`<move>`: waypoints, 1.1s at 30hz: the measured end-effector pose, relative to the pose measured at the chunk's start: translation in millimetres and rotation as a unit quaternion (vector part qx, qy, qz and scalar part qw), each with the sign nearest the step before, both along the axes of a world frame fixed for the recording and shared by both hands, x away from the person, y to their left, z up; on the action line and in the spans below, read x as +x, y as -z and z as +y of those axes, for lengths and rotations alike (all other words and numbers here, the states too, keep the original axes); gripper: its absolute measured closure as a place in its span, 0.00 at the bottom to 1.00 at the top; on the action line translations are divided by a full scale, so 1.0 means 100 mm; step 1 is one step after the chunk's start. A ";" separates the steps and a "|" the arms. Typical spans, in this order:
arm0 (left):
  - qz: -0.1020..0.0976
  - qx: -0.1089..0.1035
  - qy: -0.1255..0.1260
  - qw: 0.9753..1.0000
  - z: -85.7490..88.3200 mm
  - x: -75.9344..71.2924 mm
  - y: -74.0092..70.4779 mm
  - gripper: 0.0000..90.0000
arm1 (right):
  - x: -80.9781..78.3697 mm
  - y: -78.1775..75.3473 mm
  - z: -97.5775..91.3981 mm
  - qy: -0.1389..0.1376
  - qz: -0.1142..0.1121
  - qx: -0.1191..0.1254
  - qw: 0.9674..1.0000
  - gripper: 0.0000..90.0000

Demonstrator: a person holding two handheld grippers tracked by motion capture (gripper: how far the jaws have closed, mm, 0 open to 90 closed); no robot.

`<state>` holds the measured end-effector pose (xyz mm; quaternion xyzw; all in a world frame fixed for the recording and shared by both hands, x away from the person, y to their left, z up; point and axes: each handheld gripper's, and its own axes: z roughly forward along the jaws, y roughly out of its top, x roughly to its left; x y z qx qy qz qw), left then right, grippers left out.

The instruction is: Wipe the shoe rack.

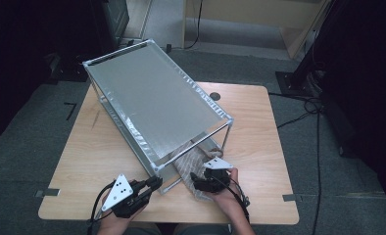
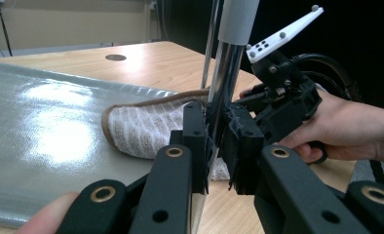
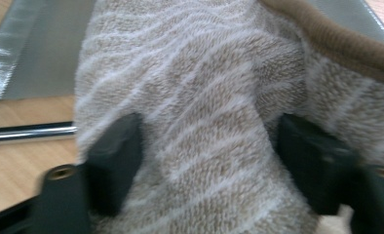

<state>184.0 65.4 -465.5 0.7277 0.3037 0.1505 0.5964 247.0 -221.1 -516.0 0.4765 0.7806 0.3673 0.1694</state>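
So there's a wooden bench [image 1: 259,127] with a two-tier rack [image 1: 152,98] sitting on it at an angle, running from the far left corner toward the near edge. Silvery metal tubes for the frame, grey shiny sheets for the shelves.

A beige towel [image 1: 193,164] with pale wavy stripes and a brown trim lies on the lower shelf [image 2: 44,131] at the rack's near end, and part of it spills off that shelf toward the bench's near edge.

The left gripper [image 1: 149,186] is at the rack's near corner post [image 2: 226,87]. In the left gripper view both jaws are pressed up against that chrome upright from either side, so it's clamped onto the post. A fingertip [image 2: 48,214] shows at the bottom of that view, over the shelf's front edge.

The right gripper [image 1: 203,182] is down on the towel near the bench's near edge, just beside the left one, with the right hand [image 1: 228,193] wrapped around it. In the right gripper view the jaws stand apart with a raised fold of towel [image 3: 200,122] bunched up between them. The fabric touches both inner faces, but I can't tell whether it's actually squeezing or just sitting around the fold. The rack's bottom rail [image 3: 29,131] lies on the wood to one side of that view.
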 end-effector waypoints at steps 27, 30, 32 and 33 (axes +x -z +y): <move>0.006 0.000 -0.002 1.000 0.07 0.03 0.01 0.90 | -0.06 0.00 0.09 -0.027 -0.029 -0.001 0.999 0.73; 0.005 0.002 -0.002 1.000 0.08 0.03 0.01 0.90 | 0.05 0.01 -0.21 0.039 -0.043 -0.017 0.998 0.74; 0.005 0.001 -0.002 1.000 0.08 0.03 0.01 0.90 | 0.10 0.01 -0.40 0.077 -0.047 -0.019 0.996 0.74; 0.006 0.001 -0.002 1.000 0.08 0.03 0.01 0.90 | 0.11 0.01 -0.52 0.091 -0.048 -0.018 0.995 0.74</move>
